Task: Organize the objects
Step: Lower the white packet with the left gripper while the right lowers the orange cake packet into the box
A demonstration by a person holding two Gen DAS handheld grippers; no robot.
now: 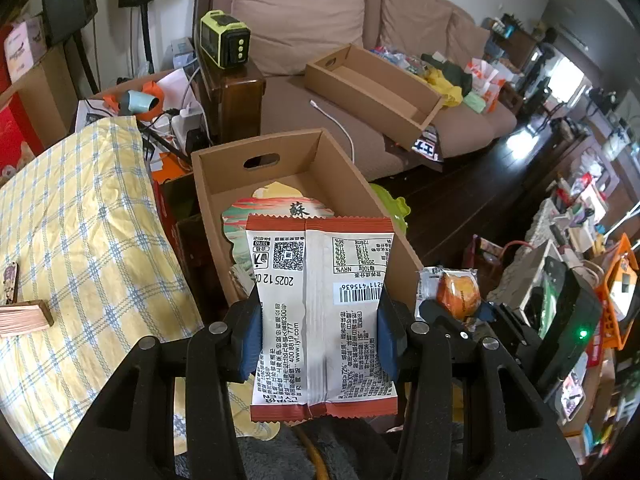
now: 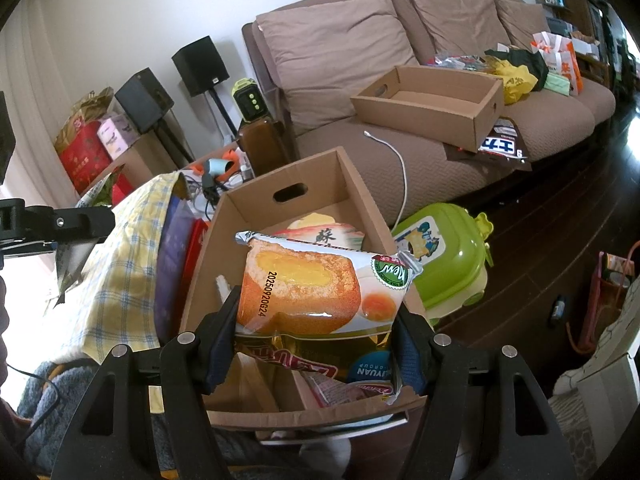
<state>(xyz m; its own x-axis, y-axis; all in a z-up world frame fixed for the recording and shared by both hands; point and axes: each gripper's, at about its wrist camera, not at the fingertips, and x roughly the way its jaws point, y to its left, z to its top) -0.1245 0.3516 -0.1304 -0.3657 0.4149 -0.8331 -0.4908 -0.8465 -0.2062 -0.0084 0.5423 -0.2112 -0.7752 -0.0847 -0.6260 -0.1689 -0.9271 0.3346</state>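
Cardboard box beneath two gripped snacks.
Left gripper clamps a printed packet, long axis pointing away over the box; right gripper clamps a cake packet lying crosswise.

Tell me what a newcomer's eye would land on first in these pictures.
First, the white and red snack packet, pinched between the left gripper fingers over the near cardboard box. Next, the cake packet held in the right gripper above that box. Behind, a second cardboard box sits on the brown sofa.
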